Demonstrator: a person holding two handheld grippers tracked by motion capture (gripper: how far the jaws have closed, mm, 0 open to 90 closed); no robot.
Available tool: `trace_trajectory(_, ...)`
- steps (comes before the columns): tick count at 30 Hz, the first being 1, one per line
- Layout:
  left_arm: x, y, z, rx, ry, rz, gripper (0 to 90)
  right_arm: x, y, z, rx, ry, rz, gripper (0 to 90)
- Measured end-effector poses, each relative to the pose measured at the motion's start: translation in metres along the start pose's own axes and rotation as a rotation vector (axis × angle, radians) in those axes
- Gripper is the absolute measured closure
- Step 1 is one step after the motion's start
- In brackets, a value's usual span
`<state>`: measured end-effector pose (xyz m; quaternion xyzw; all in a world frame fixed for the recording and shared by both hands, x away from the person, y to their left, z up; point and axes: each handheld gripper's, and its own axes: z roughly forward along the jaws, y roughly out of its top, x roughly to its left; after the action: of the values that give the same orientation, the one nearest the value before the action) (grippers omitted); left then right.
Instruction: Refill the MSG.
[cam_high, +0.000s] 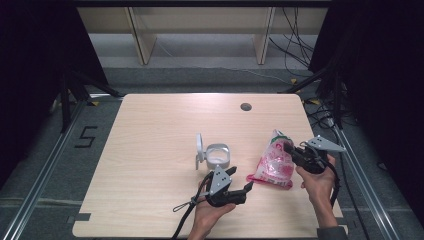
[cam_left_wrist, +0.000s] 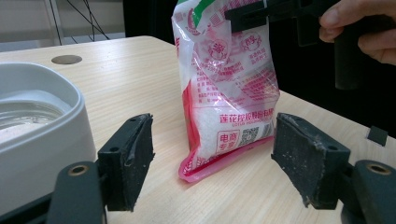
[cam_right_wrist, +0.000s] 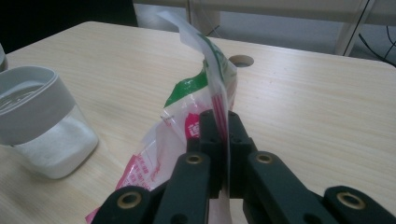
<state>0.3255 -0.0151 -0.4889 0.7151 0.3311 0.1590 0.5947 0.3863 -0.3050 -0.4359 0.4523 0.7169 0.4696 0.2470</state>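
On the light wooden table (cam_high: 150, 150), going left to right in the high view, a white hinged lid (cam_high: 199, 148) stands open at 9 o'clock of a clear square container (cam_high: 218, 155) with a grey-white rim, partly filled with white granules. At 6 o'clock of the container, the left gripper (cam_high: 244, 189) lies in the person's left hand (cam_high: 212, 212), its jaws spread wide and holding nothing; in the left gripper view they point at the bag's lower end without touching it.

At 3 o'clock of the container is the bag (cam_high: 274, 162): a clear plastic pouch printed in pink and red with a green band near the top and Chinese characters, a QR code on its label, and white granules settled in the lower half. Its bottom edge rests on the table and its body stands tilted.

Farthest right, the right gripper (cam_high: 290, 148), in the right hand (cam_high: 320, 182), is clamped tight on the bag's upper edge, the film pinched between the closed jaws in the right gripper view.
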Motion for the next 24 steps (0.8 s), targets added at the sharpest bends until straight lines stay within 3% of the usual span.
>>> trace_trajectory(1,0.0,0.0,0.0,0.001,0.0,-0.001,28.1,0.003,-0.001,0.001,-0.007,0.005,0.036,89.3)
trace_trajectory(4,-0.001,0.0,-0.002,0.01,0.004,0.01,28.1,-0.001,-0.001,0.002,0.007,-0.007,-0.004,89.3)
trace_trajectory(6,0.0,0.0,-0.001,0.009,0.006,0.004,28.2,0.002,-0.002,0.003,0.015,-0.026,0.02,89.3)
trace_trajectory(7,0.0,0.0,-0.001,0.011,0.007,0.004,28.1,-0.001,-0.002,0.004,0.011,-0.03,-0.004,89.3)
trace_trajectory(9,0.0,0.0,-0.001,0.015,0.006,0.011,28.2,-0.001,-0.002,0.004,0.01,-0.026,0.016,89.2)
trace_trajectory(12,0.0,0.0,-0.001,0.011,0.007,0.005,28.2,-0.004,-0.003,0.007,0.018,-0.03,0.002,88.5)
trace_trajectory(13,0.0,0.0,0.0,0.004,0.0,0.003,28.2,-0.003,-0.004,0.007,0.031,-0.037,0.024,88.4)
trace_trajectory(14,0.0,0.0,0.0,0.008,-0.002,0.009,28.1,-0.005,-0.004,0.009,0.013,-0.033,0.007,88.3)
trace_trajectory(19,0.0,0.0,-0.001,0.011,0.008,0.006,28.1,-0.005,-0.006,0.012,0.026,-0.036,0.055,86.1)
trace_trajectory(20,0.001,0.0,0.0,0.003,-0.002,0.005,28.1,-0.009,-0.007,0.012,0.023,-0.032,0.037,85.3)
trace_trajectory(21,0.001,0.0,-0.002,0.013,0.015,0.01,28.1,-0.007,-0.008,0.012,0.036,-0.034,0.08,84.5)
trace_trajectory(24,0.001,0.001,-0.004,0.001,0.032,0.02,28.3,-0.013,-0.012,0.015,0.066,-0.044,0.046,82.1)
